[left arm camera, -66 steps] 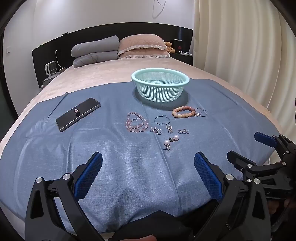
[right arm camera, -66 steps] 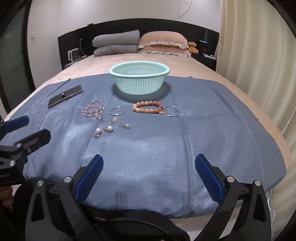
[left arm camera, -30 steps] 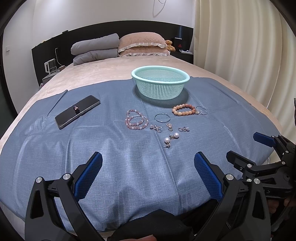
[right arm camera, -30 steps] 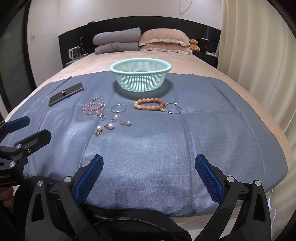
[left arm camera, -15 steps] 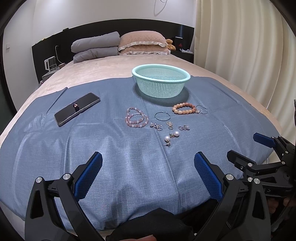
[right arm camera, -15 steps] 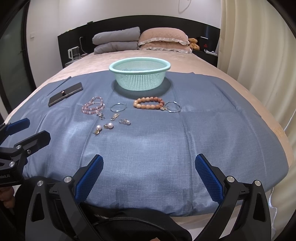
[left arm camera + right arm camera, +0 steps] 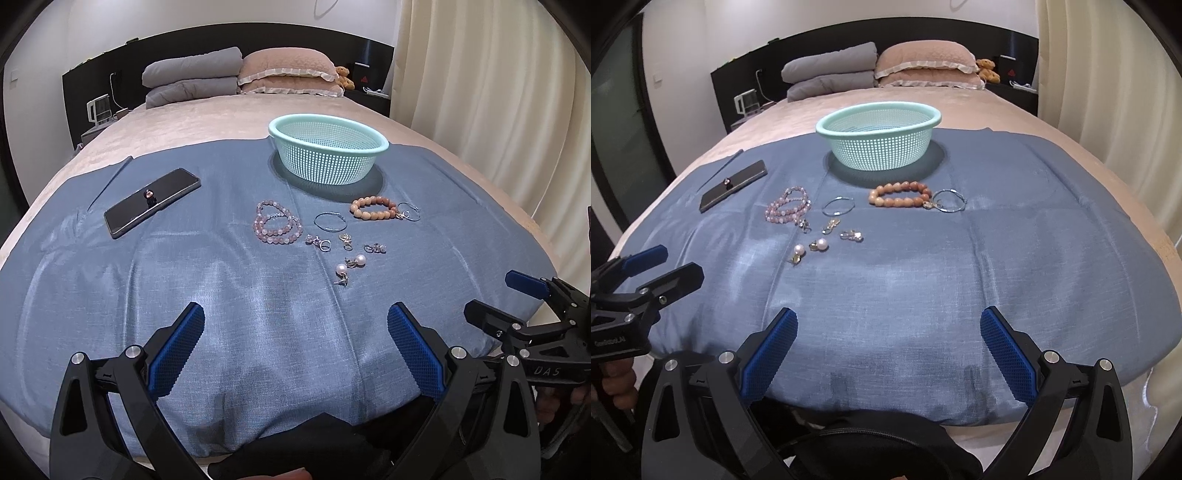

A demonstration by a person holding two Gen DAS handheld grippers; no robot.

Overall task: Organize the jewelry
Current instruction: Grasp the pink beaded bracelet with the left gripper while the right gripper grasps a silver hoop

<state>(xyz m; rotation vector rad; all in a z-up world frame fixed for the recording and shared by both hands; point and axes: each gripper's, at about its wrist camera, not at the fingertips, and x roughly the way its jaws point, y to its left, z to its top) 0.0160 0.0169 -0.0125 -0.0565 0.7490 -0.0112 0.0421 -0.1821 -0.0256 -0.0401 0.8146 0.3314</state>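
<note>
A mint green mesh basket (image 7: 328,155) (image 7: 879,138) stands on the blue cloth (image 7: 221,288) (image 7: 923,273) on the bed. In front of it lie a pink bead bracelet (image 7: 277,227) (image 7: 788,210), a thin silver hoop (image 7: 330,221) (image 7: 838,206), an orange bead bracelet (image 7: 373,208) (image 7: 900,195) with a second hoop (image 7: 409,212) (image 7: 948,201) beside it, several small earrings (image 7: 346,242) (image 7: 831,226) and two pearl earrings (image 7: 350,267) (image 7: 809,250). My left gripper (image 7: 295,339) and right gripper (image 7: 888,341) hang open near the bed's front edge, nothing between their fingers.
A black phone (image 7: 152,201) (image 7: 734,190) with a small ring on it lies at the cloth's left. Grey and pink pillows (image 7: 236,75) sit at the headboard. Cream curtains (image 7: 498,110) hang on the right. A hand (image 7: 617,380) holds the left gripper's handle.
Both views have crept slightly forward and tilted; the jewelry and basket have not moved. Both grippers stay open.
</note>
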